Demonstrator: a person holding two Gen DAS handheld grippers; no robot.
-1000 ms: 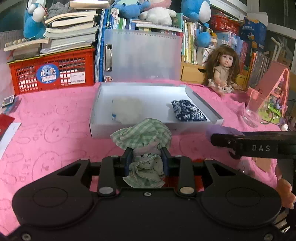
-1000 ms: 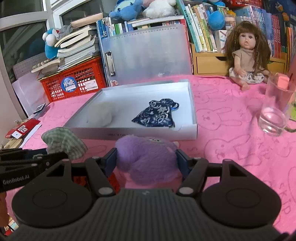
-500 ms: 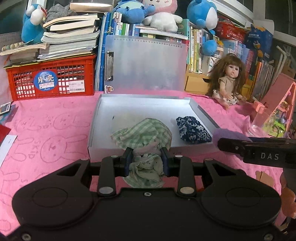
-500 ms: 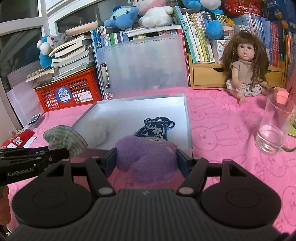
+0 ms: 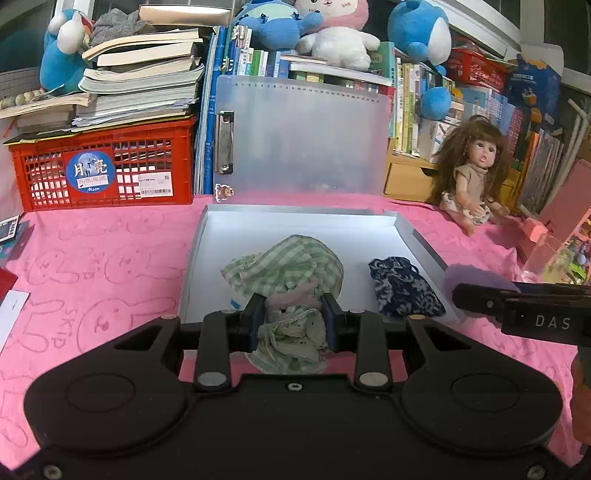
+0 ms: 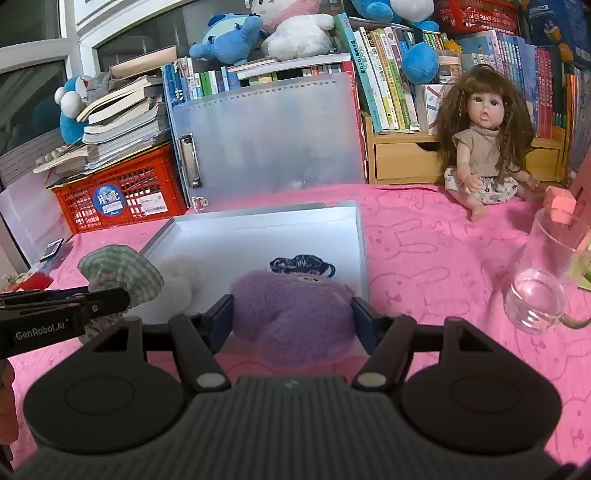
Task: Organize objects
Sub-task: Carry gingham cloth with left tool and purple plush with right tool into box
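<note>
Over the near edge of the white tray, the left gripper was clamped on a green checked cloth bundle; beside it, the right gripper squeezed a purple plush toy just before the blue patterned pouch lying inside.

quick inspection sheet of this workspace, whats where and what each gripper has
surface: pink bunny-print cloth
job's things: white tray holds navy patterned pouch and white fluffy item
clutter: glass cup, doll, red crate
grippers: left gripper shut on green checked cloth; right gripper shut on purple plush
cables: nothing seen
surroundings: books, plush toys
</note>
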